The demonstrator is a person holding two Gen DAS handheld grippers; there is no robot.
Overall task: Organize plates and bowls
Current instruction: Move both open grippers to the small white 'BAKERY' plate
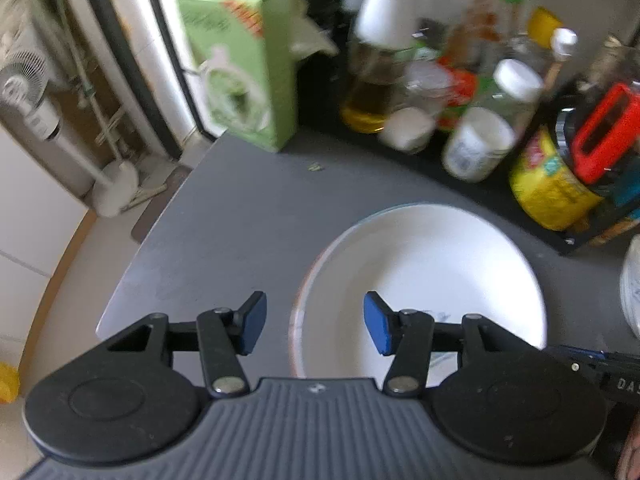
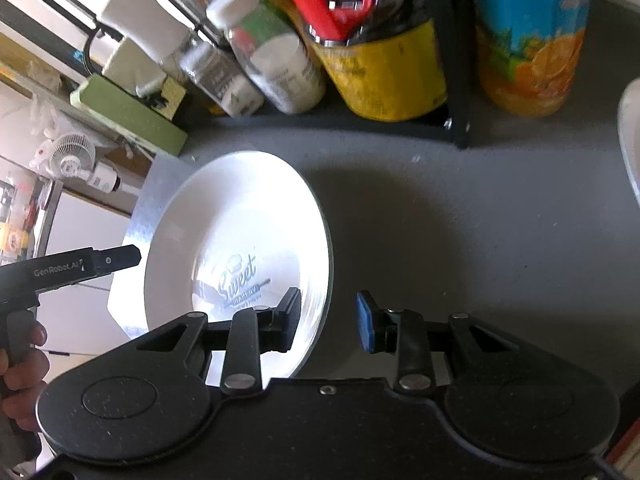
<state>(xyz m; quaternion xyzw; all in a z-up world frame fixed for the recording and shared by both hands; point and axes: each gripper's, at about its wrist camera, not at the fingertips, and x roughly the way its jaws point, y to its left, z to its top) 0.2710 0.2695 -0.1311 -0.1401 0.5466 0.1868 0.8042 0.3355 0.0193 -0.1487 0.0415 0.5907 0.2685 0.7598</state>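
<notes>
A white plate with blue lettering at its centre lies on the dark grey counter; it also shows in the right wrist view. My left gripper is open and empty, its jaws straddling the plate's left rim just above it. My right gripper is open and empty, its jaws straddling the plate's right rim. The edge of another white dish shows at the far right, and in the right wrist view.
A black rack at the back of the counter holds bottles, white jars, a yellow tin and an orange-print can. A green box stands at the counter's back left. The counter's edge drops to the floor on the left.
</notes>
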